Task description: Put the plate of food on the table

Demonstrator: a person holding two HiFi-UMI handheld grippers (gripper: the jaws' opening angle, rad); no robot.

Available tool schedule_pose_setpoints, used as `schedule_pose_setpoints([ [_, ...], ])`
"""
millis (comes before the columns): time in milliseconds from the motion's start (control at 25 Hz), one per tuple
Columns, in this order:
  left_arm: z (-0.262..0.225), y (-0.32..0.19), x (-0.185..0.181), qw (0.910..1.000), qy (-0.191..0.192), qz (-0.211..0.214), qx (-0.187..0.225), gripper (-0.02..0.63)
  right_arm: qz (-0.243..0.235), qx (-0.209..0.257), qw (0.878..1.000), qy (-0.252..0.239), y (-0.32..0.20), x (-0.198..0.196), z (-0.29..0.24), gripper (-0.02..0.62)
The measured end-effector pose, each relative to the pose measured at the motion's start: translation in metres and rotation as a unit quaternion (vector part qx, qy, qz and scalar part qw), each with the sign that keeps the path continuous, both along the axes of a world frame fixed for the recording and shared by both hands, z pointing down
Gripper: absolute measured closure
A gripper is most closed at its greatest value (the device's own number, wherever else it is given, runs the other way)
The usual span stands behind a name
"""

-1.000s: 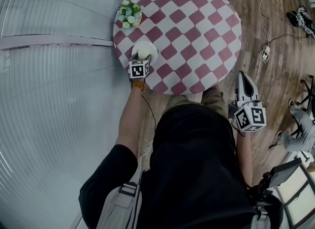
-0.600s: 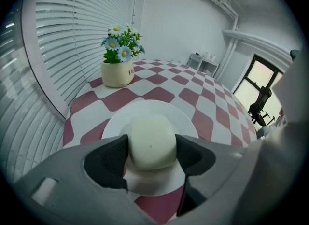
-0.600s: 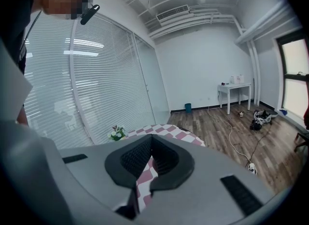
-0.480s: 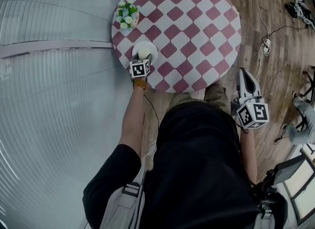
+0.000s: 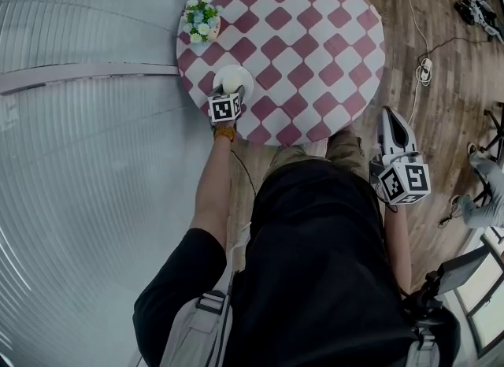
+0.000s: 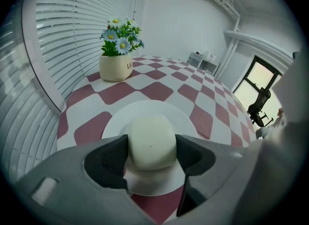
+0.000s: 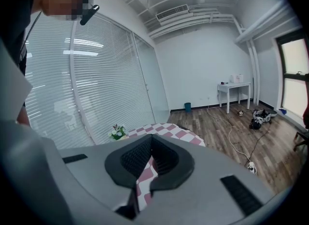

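Head view only shows the left gripper [image 5: 229, 91] from above, parked at the near-left edge of the round table [image 5: 315, 35] over a white plate [image 5: 234, 79]; you can't really read the jaws from up there. The left gripper view sorts it out: the dark ribbed pads [image 6: 107, 157] sit on either side of the food [image 6: 150, 139], a pale cream block with rounded corners and a smooth matte skin, and both pads look pressed against its sides. The plate is flat on the table, plain, round and glossy, with its near rim running under the jaws.

The tablecloth is a red and white check; a cream flowerpot [image 6: 116, 67] with little white and blue daisies stands further back near the slatted blinds [image 6: 72, 35].

The right gripper [image 7: 151, 151] hangs off the table by the person's side, above the wood floor [image 5: 441, 121]; its own view shows the jaws drawn almost together with nothing between them, just a sliver of the check showing through.
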State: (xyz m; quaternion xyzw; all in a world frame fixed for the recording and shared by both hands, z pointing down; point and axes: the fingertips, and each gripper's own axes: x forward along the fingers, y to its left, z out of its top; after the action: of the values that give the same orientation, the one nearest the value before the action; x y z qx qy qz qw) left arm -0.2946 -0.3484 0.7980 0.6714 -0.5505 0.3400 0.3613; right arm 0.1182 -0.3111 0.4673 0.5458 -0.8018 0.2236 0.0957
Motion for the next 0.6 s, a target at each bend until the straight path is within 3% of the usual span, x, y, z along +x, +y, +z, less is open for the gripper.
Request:
schedule_pose_setpoints([
  [600, 0.0017, 0.0021, 0.0041, 0.9999, -0.008, 0.005, 0.002, 0.299, -0.010, -0.002, 1.000, 0.001, -0.0011, -0.0057, -0.0009, 0.588],
])
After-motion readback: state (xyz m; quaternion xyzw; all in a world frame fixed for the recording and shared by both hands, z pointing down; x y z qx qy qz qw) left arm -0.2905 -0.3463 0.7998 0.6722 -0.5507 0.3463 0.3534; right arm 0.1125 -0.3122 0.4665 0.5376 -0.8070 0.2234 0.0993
